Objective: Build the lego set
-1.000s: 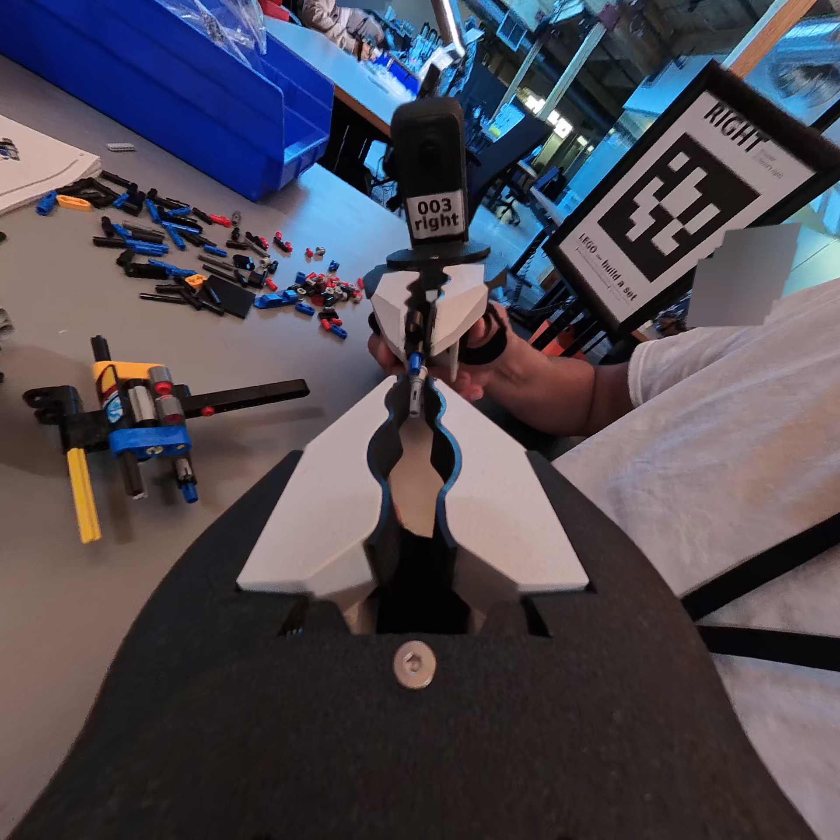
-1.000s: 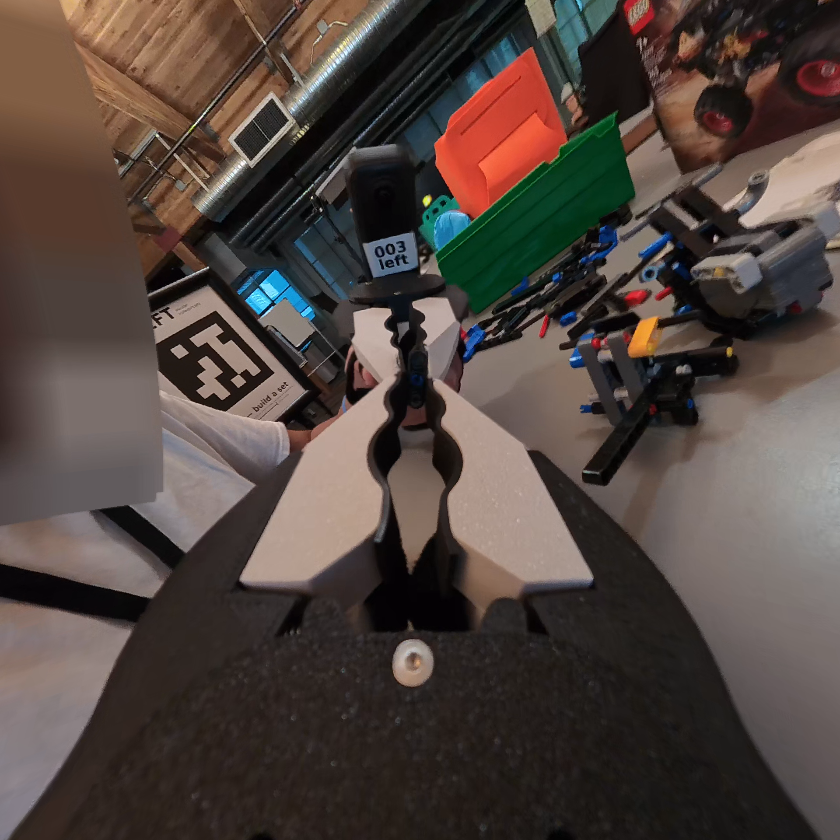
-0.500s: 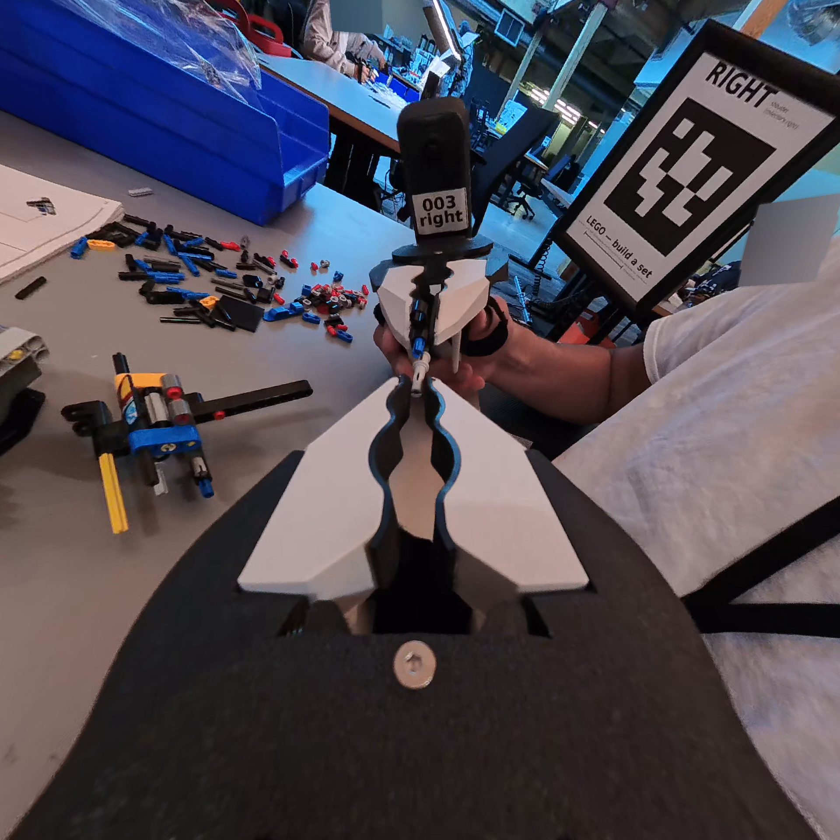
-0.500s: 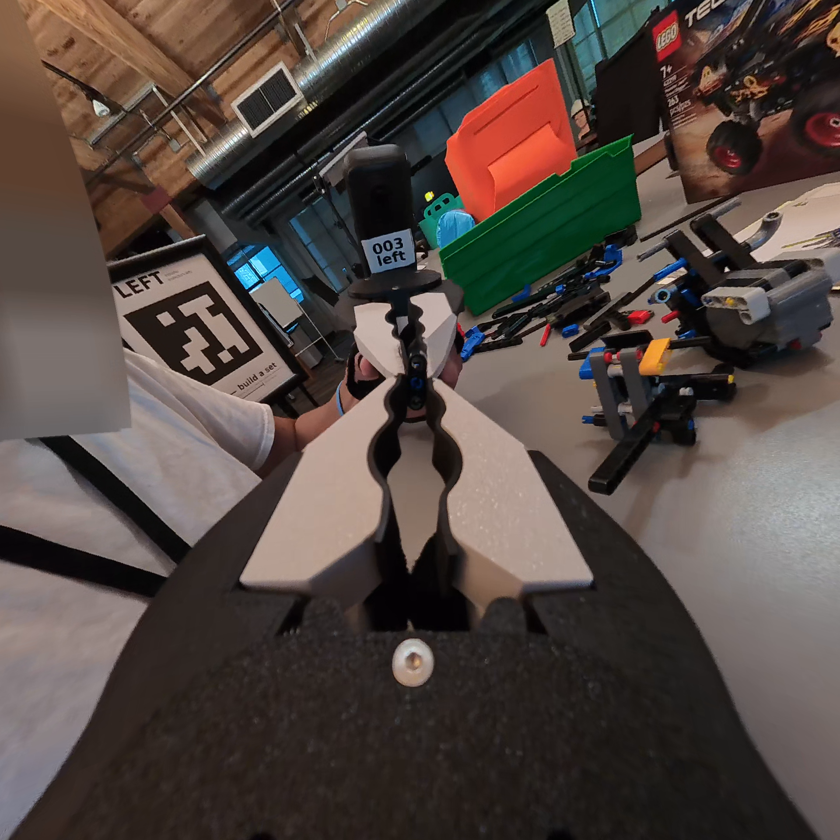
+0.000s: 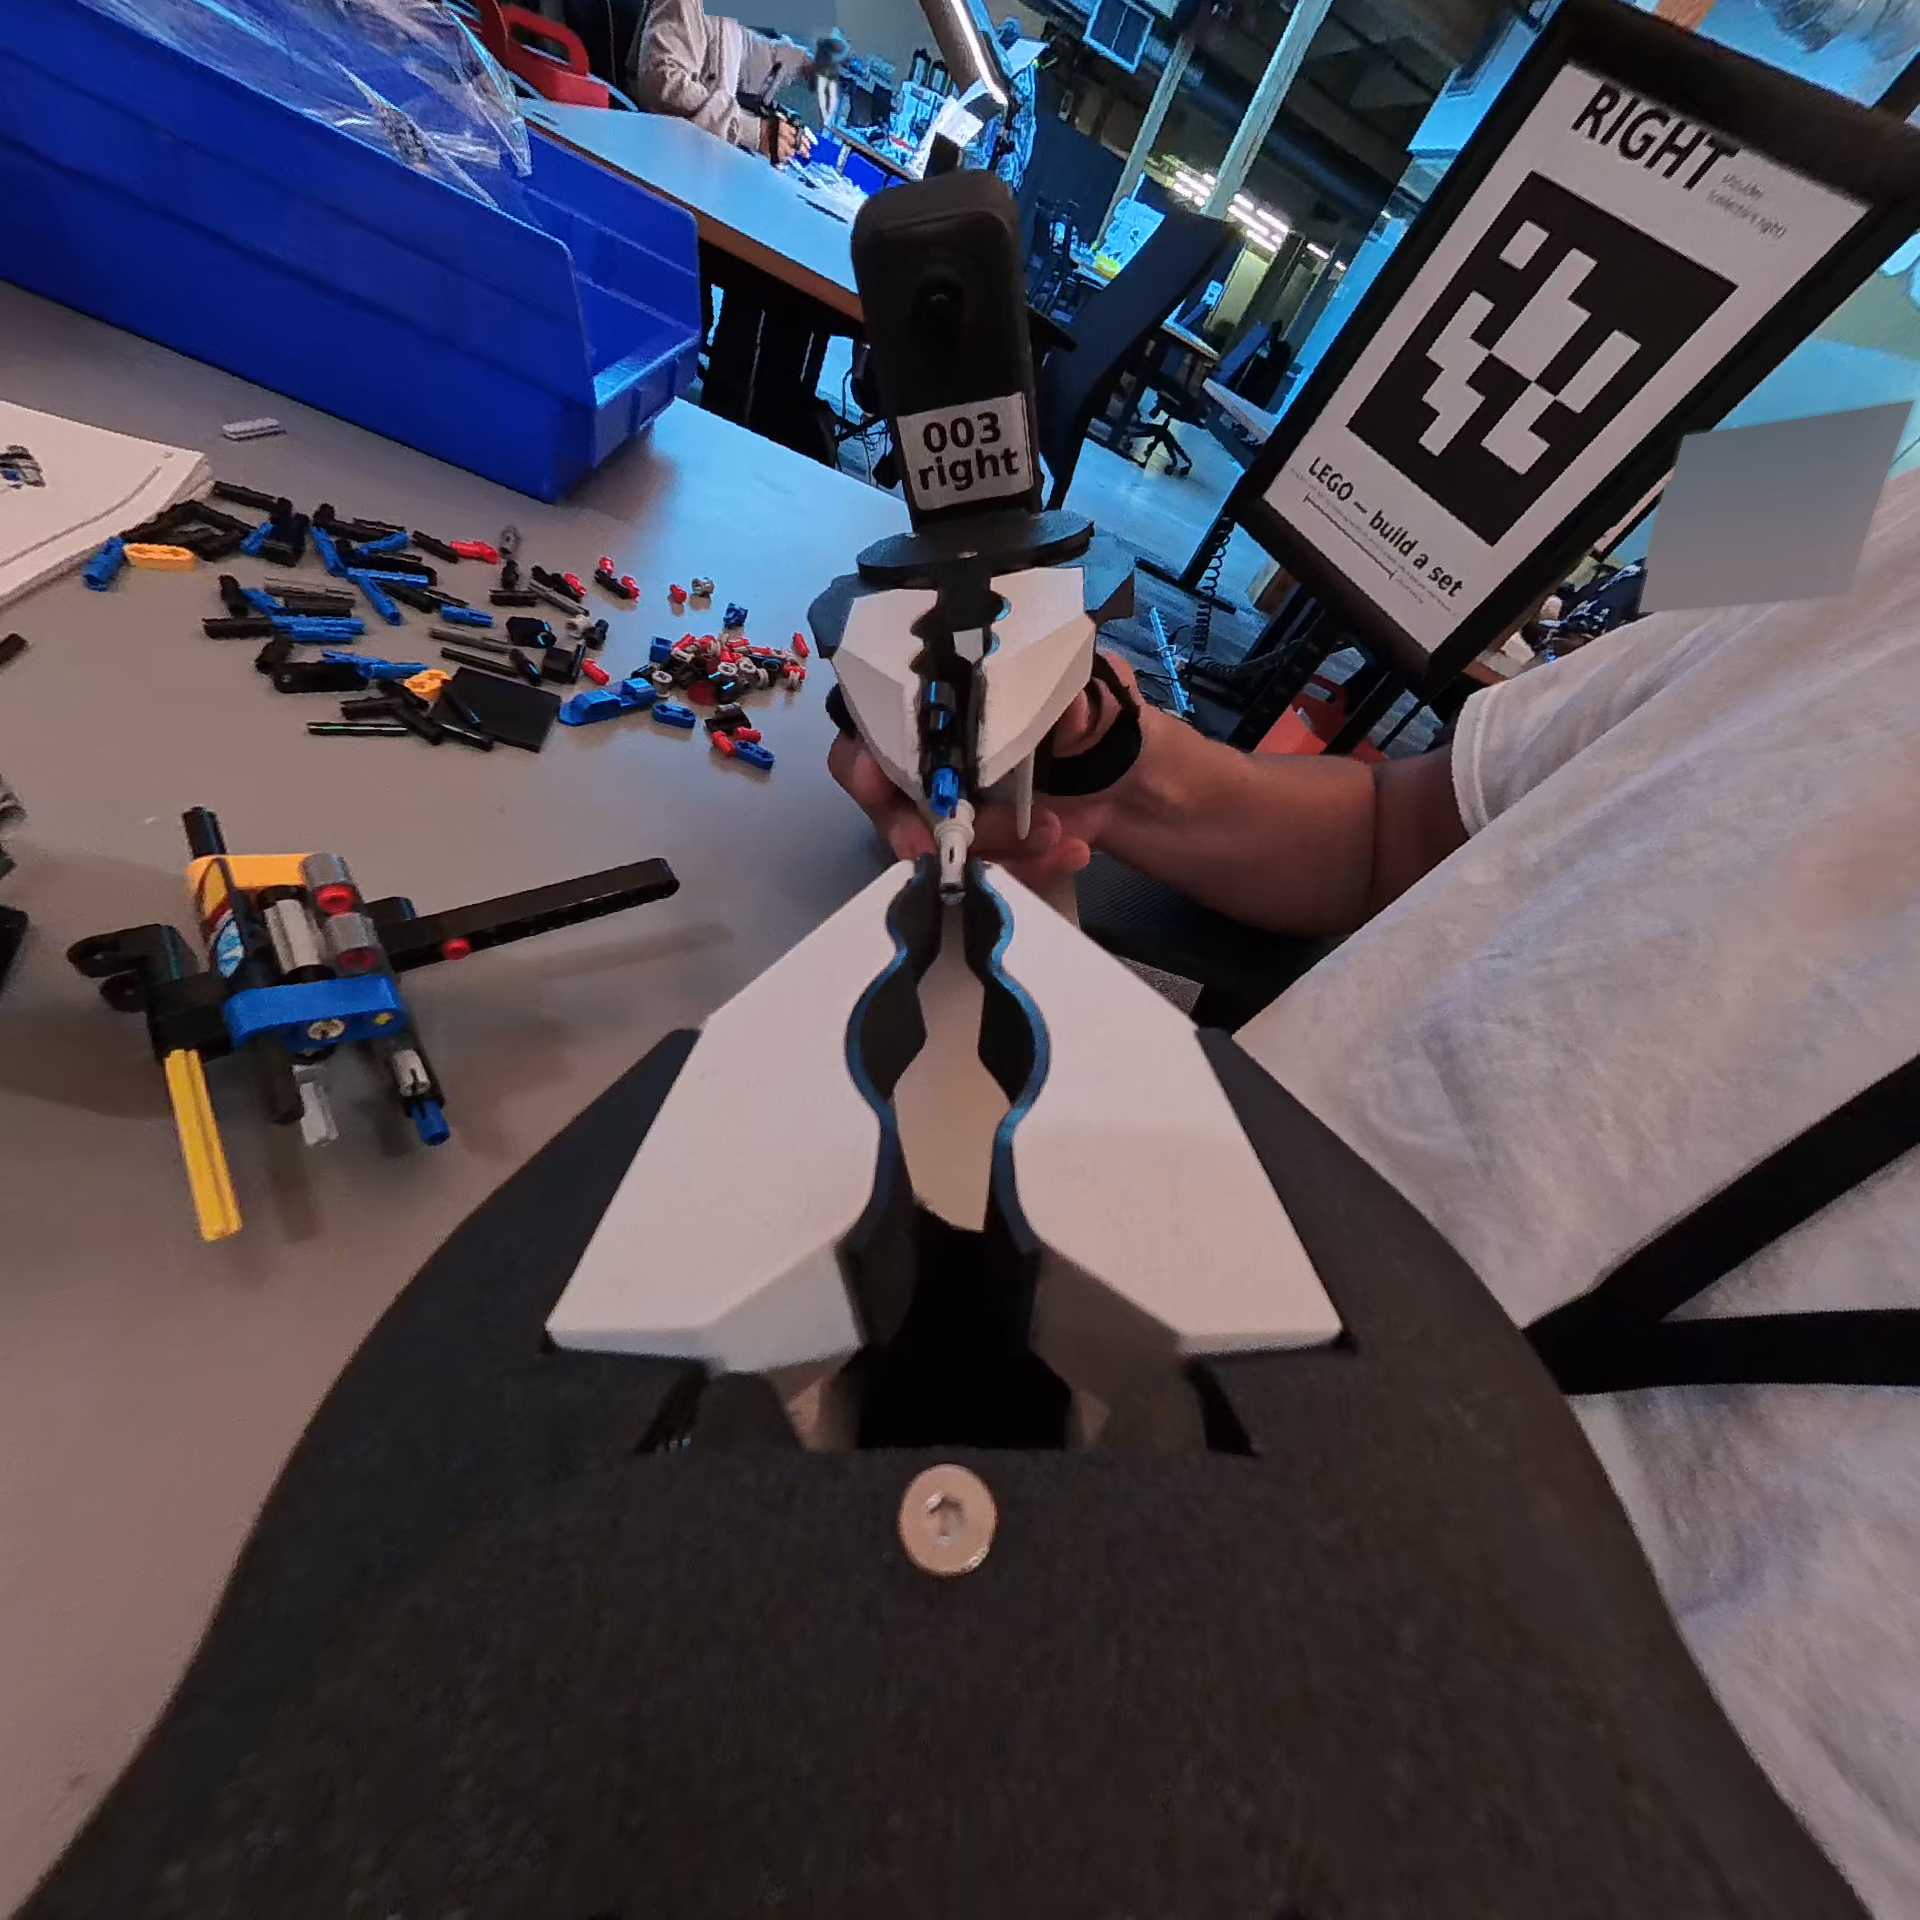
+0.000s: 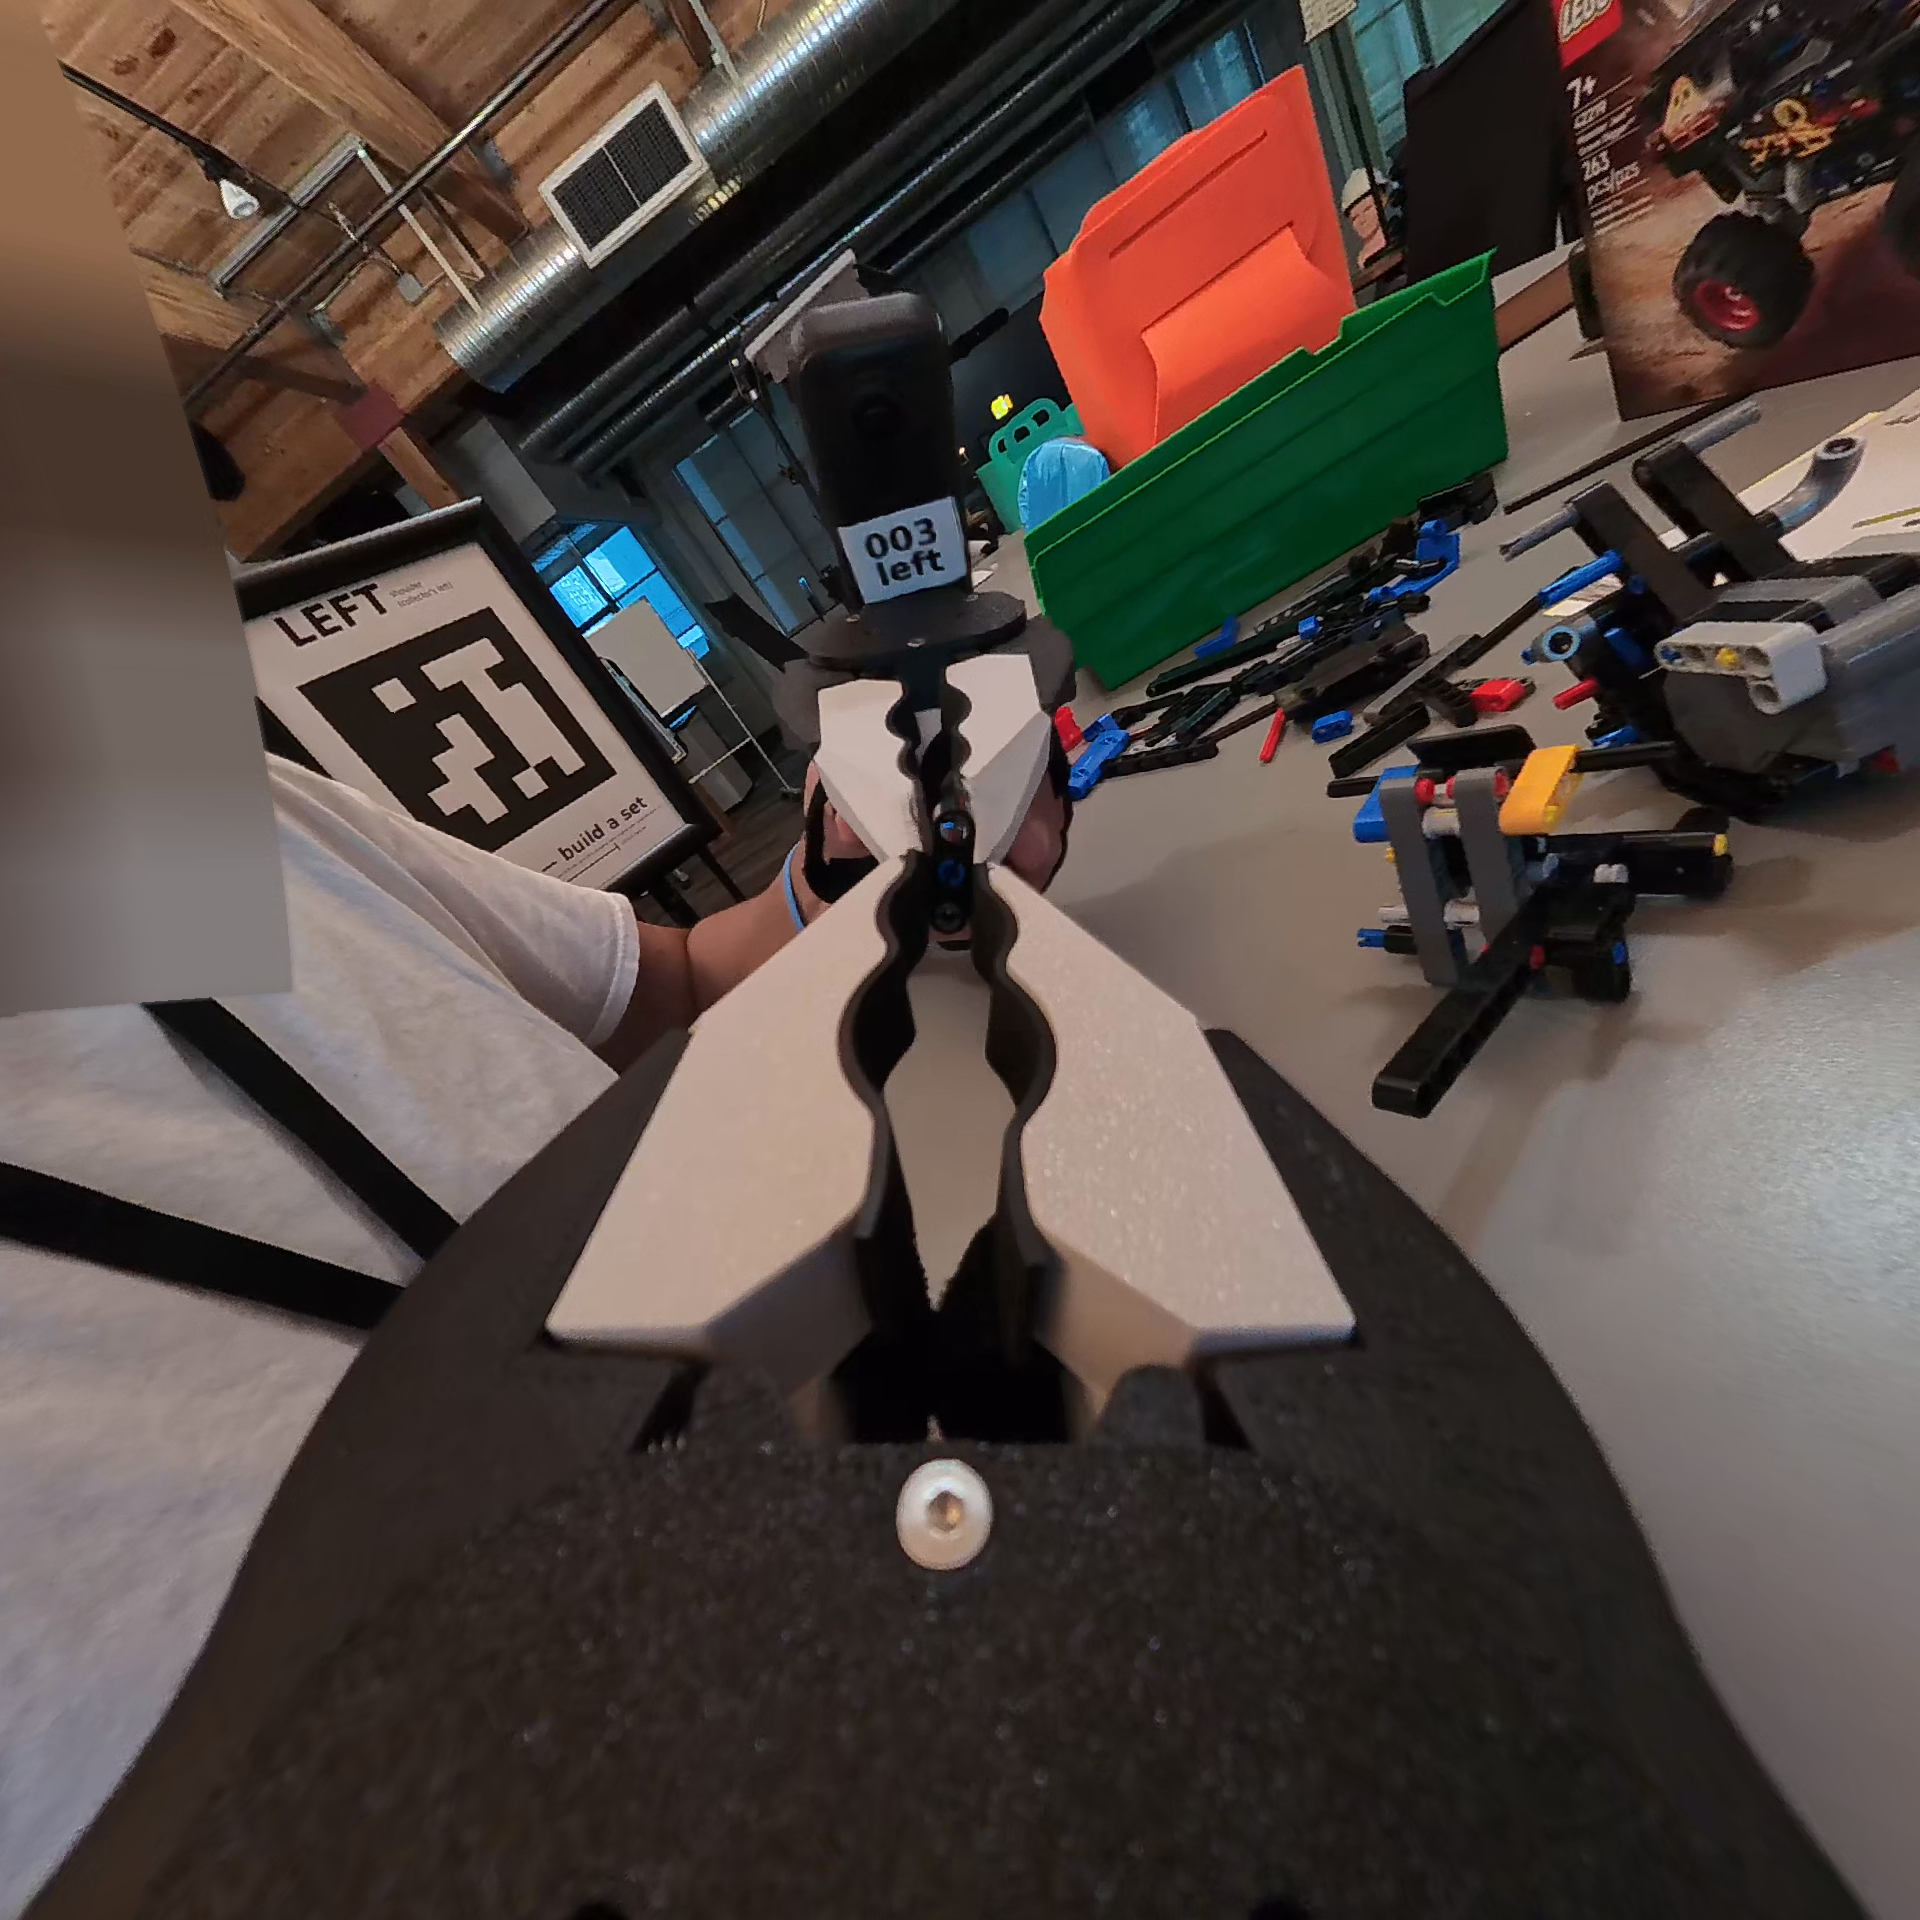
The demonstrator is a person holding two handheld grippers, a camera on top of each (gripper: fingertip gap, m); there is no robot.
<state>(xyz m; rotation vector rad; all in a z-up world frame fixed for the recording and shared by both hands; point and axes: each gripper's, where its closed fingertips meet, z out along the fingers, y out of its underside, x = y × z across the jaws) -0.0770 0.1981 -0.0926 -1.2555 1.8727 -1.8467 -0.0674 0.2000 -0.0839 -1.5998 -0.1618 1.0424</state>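
My left gripper (image 5: 951, 883) is shut on a small light grey pin (image 5: 953, 836) at its tips. My right gripper (image 5: 943, 800) faces it tip to tip above the table edge. It is shut on a thin black piece with a blue pin (image 5: 940, 784) that meets the grey pin. In the right wrist view my right gripper (image 6: 951, 883) pinches that black and blue piece (image 6: 951, 871), and the left gripper (image 6: 935, 769) is just beyond. A black, blue and yellow sub-assembly (image 5: 291, 977) lies on the grey table (image 5: 125, 1403); it also shows in the right wrist view (image 6: 1507, 873).
Loose black, blue and red pieces (image 5: 468, 644) are scattered before a blue bin (image 5: 312, 260). A booklet (image 5: 62, 499) lies at far left. A larger grey assembly (image 6: 1766, 665), a green bin (image 6: 1278, 520) and the set's box (image 6: 1745, 187) stand on the other side. The person's white shirt (image 5: 1610, 1039) is close. Only a small space, under 4 cm, lies between the two pairs of fingers.
Both grippers stay shut and tip to tip. The pair has shifted slightly, so the table and sub-assembly sit a little differently in both views.
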